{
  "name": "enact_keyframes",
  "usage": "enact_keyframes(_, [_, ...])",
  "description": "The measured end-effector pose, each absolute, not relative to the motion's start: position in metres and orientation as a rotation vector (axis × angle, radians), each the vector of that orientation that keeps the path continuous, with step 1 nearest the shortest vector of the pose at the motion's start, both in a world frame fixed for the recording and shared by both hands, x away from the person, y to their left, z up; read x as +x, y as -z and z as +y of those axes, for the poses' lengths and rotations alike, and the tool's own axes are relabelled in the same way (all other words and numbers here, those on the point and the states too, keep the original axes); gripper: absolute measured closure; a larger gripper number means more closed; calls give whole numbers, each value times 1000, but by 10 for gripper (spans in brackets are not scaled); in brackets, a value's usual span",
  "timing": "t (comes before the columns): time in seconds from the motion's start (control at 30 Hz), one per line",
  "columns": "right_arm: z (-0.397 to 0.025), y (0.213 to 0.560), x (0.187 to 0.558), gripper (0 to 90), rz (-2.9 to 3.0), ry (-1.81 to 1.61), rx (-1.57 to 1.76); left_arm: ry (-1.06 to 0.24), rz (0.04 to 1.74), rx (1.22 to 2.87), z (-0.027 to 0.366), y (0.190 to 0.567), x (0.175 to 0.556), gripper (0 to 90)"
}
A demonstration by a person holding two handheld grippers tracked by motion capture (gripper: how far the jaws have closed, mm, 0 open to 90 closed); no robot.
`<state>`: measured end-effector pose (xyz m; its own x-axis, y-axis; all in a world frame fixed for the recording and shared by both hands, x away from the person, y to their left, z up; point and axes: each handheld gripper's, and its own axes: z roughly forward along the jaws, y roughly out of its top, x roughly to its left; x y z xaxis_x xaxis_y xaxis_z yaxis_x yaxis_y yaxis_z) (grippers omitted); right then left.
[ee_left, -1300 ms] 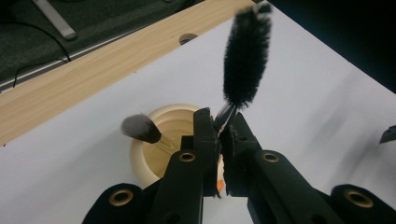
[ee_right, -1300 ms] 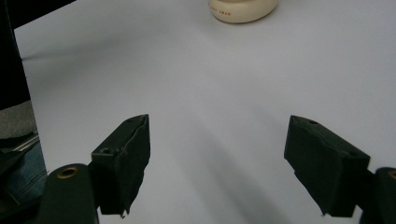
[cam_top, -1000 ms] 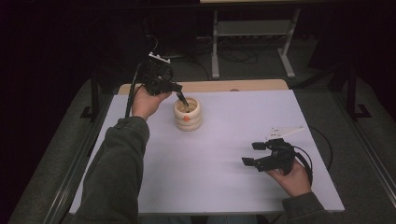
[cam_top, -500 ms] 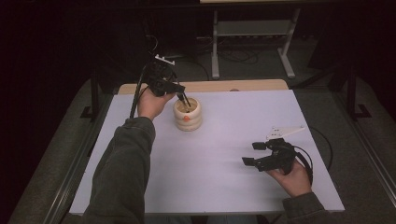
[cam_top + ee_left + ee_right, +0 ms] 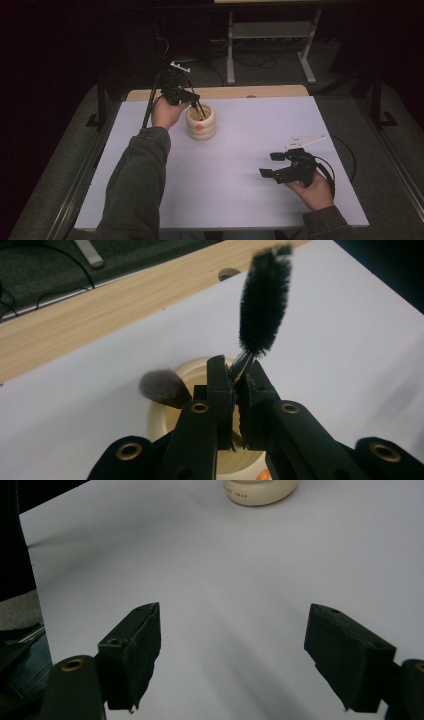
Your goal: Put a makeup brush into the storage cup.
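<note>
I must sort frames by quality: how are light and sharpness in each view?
High view: white mat bright, surroundings nearly black. Left gripper view: black brush fairly sharp, the jaws nearest the lens soft. Right gripper view: even light, soft shadows on the mat, cream holder cut by the top edge.

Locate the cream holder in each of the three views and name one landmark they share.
High view: cream holder upper left of centre, under the left gripper.
Left gripper view: bottom centre, behind the jaws shut on a black brush.
Right gripper view: top edge, cut off.
Shared landmark: white table sheet.
</note>
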<state>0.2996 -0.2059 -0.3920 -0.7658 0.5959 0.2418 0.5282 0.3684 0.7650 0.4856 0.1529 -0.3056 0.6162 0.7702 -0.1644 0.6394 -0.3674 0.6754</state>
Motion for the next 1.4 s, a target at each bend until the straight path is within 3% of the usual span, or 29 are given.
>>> enact_keyframes(0.9, [-209,391,300,219,2529,-1380,1049,-263,1103,2206,144,324,483,840])
enact_keyframes(1.0, [-209,391,300,219,2524,-1380,1052,-343,1108,2231,142,324,479,730])
enact_keyframes(1.1, [-208,392,300,219,2528,-1368,1046,-327,1121,2202,149,324,478,673])
enact_keyframes(1.4, [-210,393,301,218,2525,-1360,1060,-307,1123,2184,167,323,470,619])
